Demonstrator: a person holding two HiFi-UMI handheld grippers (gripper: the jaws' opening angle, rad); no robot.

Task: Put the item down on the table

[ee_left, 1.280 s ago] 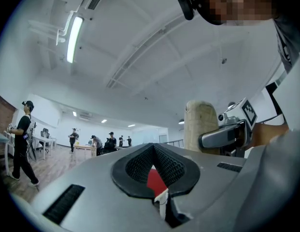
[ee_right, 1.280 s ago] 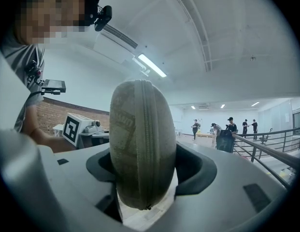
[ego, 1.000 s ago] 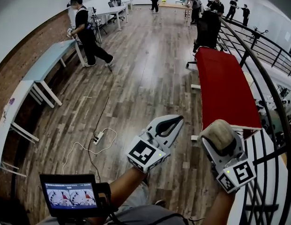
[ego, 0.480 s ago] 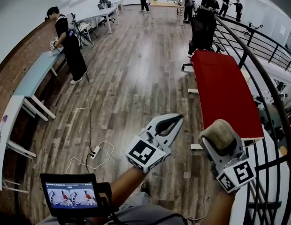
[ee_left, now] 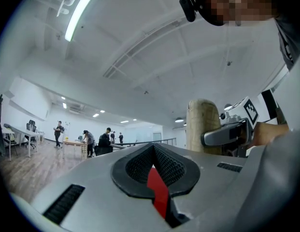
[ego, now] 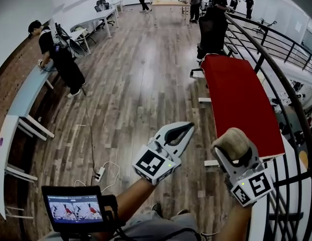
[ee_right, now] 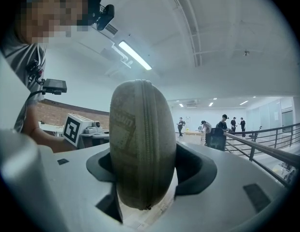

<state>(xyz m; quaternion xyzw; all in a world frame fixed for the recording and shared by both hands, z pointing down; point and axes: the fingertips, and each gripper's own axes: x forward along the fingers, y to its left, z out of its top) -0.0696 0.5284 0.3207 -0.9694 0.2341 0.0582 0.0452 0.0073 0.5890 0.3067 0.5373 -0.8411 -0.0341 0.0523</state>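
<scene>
Beige oval zipped fabric case [ee_right: 140, 144] | clamped on edge between the right tool's [ego: 232, 148] jaws | in the air by the near left corner of the red tabletop [ego: 236, 94] | left tool [ee_left: 152, 151] closed, empty

pouch [ee_right: 140, 149]: tan, oval, zipped | upright | held in right tool [ego: 235, 145]

Grey-white L gripper [ego: 188, 128] — b/w marker cube [ego: 151, 163]
</scene>
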